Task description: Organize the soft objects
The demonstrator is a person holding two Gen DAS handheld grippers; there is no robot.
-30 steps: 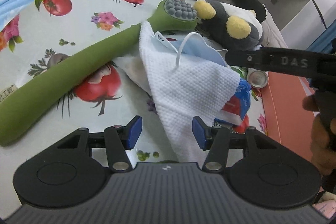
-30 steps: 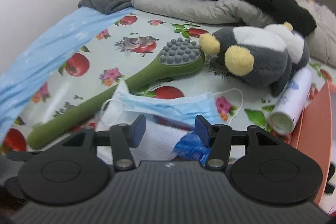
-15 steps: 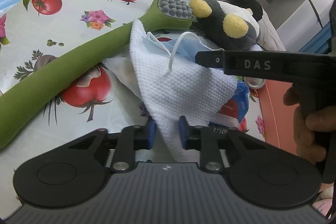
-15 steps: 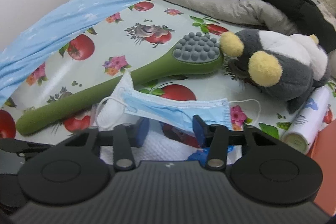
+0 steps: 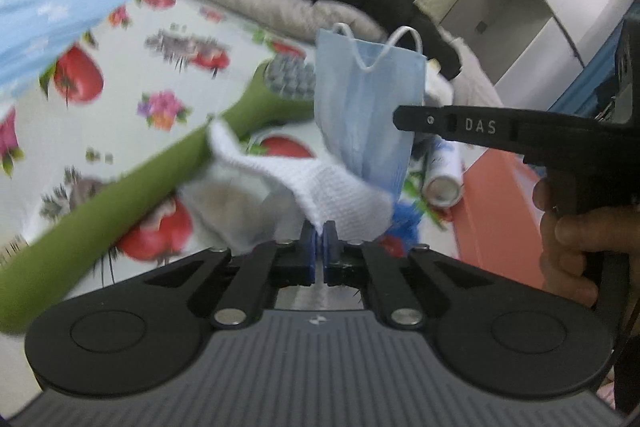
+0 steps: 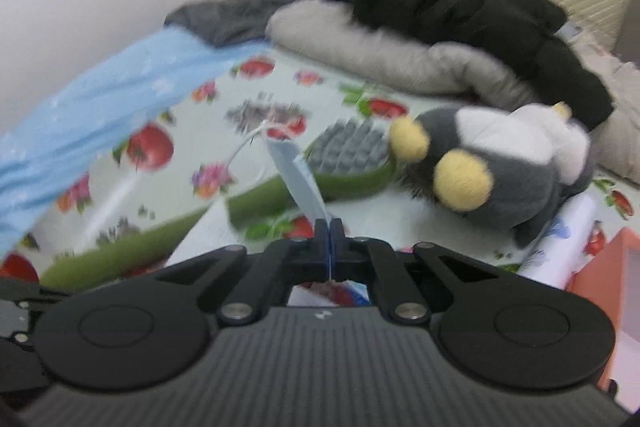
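A bed (image 6: pixel 280 95) spread with a tomato-print sheet (image 5: pixel 132 95) carries the whole scene. Along its far side lie a grey duvet (image 6: pixel 400 63) and, on top of that, a black jacket (image 6: pixel 460 7); a light-blue sheet (image 6: pixel 100 95) is bunched along the wall-side edge of the bed. A long green massager (image 5: pixel 120 195) runs diagonally across the sheet, its grey studded head (image 6: pixel 352 151) touching a grey plush toy (image 6: pixel 508 179) with yellow eyes. An orange box (image 5: pixel 500 203) sits at the bed's near right edge, with a white tube (image 5: pixel 440 183) lying on the sheet just beside it.

The left gripper (image 5: pixel 319 233) has just closed and now pinches a corner of the white cloth (image 5: pixel 340 195), which is raised off the sheet at that corner while its far end drapes across the massager's handle. The right gripper (image 6: pixel 330 227), seen from the side in the left view with a hand (image 5: pixel 572 243) on its grip, has likewise just closed, and clamps the blue mask (image 5: pixel 368 115) by its edge. The mask hangs clear of the bed, upright above the cloth, its white ear loops (image 5: pixel 404 39) at the top. In the right view the mask (image 6: pixel 298 183) stands edge-on in front of the massager's head. Both views are motion-blurred.
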